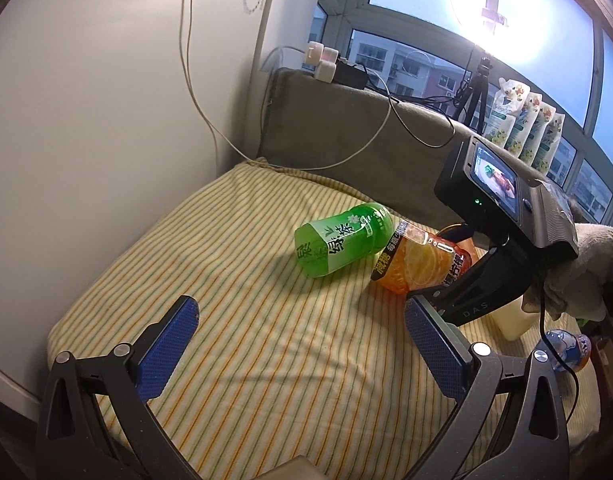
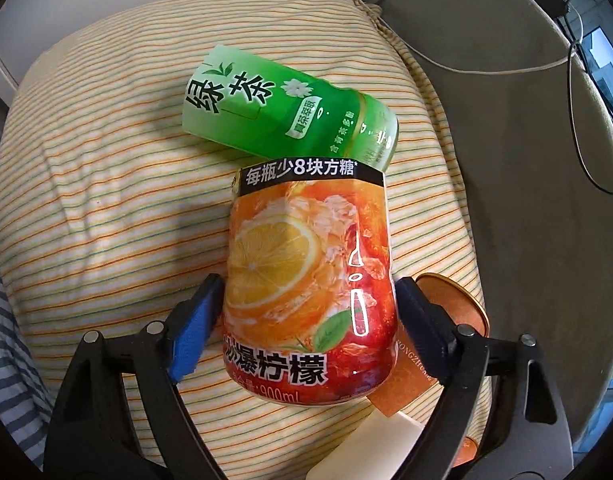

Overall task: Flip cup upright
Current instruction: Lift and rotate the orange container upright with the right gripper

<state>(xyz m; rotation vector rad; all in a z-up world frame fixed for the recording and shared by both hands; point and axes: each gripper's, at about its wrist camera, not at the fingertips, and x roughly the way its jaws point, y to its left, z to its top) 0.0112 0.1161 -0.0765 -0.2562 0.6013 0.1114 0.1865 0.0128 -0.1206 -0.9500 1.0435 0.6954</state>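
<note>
An orange lemon-tea cup [image 2: 306, 280] lies on its side on a striped cushion [image 2: 106, 184]. A green tea cup [image 2: 282, 112] lies on its side just beyond it, touching its far end. My right gripper [image 2: 306, 312] has its blue pads on both sides of the orange cup, closed on its body. In the left wrist view the orange cup [image 1: 418, 260] and the green cup [image 1: 342, 238] lie mid-cushion, with the right gripper [image 1: 446, 280] at the orange cup. My left gripper [image 1: 298, 340] is open and empty above the cushion, nearer than the cups.
A grey cushion back [image 1: 346, 128] with white cables stands behind. A copper-coloured lid or tin [image 2: 454, 300] lies right of the orange cup. A white bottle [image 1: 510, 316] and a small blue bottle [image 1: 566, 350] are at the right. A white wall [image 1: 106, 100] is at the left.
</note>
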